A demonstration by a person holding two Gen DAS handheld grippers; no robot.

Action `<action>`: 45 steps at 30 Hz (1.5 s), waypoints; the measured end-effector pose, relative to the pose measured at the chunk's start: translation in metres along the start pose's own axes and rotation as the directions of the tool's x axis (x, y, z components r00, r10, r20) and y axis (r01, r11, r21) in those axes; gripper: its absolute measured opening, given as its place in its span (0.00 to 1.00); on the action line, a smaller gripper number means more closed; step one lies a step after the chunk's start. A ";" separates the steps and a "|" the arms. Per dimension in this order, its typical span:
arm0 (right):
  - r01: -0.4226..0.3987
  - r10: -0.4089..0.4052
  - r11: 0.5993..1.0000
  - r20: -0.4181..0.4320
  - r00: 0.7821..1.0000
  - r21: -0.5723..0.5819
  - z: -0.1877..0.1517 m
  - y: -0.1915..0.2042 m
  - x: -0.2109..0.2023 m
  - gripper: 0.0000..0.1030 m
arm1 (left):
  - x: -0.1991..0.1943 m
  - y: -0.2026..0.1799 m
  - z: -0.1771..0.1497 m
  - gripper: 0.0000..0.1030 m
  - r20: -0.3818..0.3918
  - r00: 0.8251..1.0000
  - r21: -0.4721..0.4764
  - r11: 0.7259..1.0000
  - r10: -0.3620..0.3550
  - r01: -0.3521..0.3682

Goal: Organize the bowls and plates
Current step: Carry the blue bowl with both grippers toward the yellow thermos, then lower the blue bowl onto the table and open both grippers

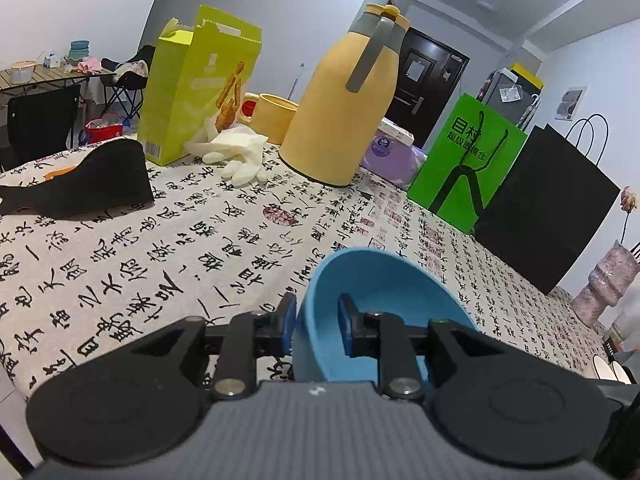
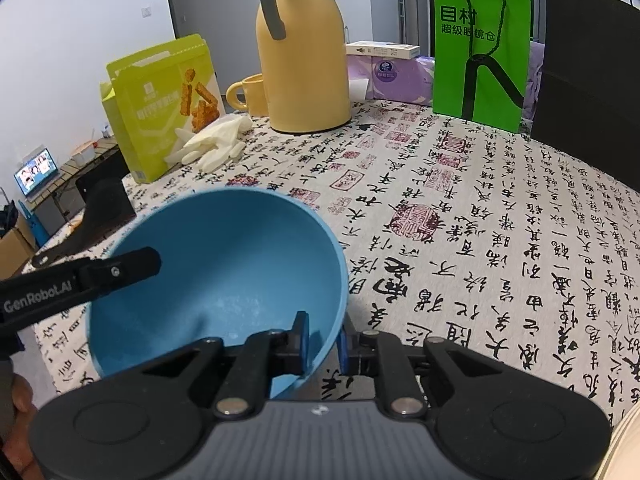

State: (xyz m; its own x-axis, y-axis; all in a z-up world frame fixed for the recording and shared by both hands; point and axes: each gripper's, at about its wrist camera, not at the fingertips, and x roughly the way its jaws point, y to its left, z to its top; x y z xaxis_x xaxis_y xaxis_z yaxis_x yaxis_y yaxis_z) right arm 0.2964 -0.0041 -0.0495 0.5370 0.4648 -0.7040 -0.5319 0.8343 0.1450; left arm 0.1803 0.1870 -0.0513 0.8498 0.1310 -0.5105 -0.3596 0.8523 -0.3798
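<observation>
A blue bowl (image 2: 224, 272) is held above the calligraphy-print tablecloth (image 2: 460, 216). My right gripper (image 2: 322, 340) is shut on the bowl's near right rim, one pad inside, one outside. My left gripper (image 1: 318, 320) straddles the bowl's (image 1: 380, 292) opposite rim, one pad inside and one outside, with a visible gap at the wall. The left gripper's finger (image 2: 120, 266) also reaches over the bowl's left rim in the right wrist view. No plates show.
A yellow thermos jug (image 1: 344, 100), yellow mug (image 1: 272, 116), lime snack box (image 1: 196, 88) and white gloves (image 1: 236, 152) stand at the back. A green bag (image 1: 468, 164), black bag (image 1: 548, 208), purple tissue pack (image 2: 392, 76) and black object (image 1: 92, 180) stand around the table.
</observation>
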 end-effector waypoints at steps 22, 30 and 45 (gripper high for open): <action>-0.040 0.035 0.997 0.087 0.996 0.063 -0.004 -0.019 -0.032 0.81 | -0.031 -0.012 0.011 0.88 0.109 0.994 0.050 0.999 0.008 -0.013; -0.041 0.031 0.995 0.110 0.993 0.090 -0.009 -0.029 -0.045 0.91 | -0.044 -0.017 0.009 1.00 0.143 0.990 0.058 0.998 -0.006 -0.003; -0.042 0.023 0.992 0.157 0.987 0.117 -0.023 -0.042 -0.075 1.00 | -0.065 -0.026 0.001 1.00 0.168 0.985 0.053 0.998 0.027 -0.036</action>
State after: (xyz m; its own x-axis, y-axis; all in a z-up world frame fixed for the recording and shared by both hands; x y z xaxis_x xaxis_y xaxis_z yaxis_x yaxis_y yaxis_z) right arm 0.2633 -0.0806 -0.0190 0.6208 0.5251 -0.5821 -0.4740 0.8428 0.2548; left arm 0.1346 0.1566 -0.0068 0.8926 0.2367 -0.3837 -0.3691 0.8725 -0.3201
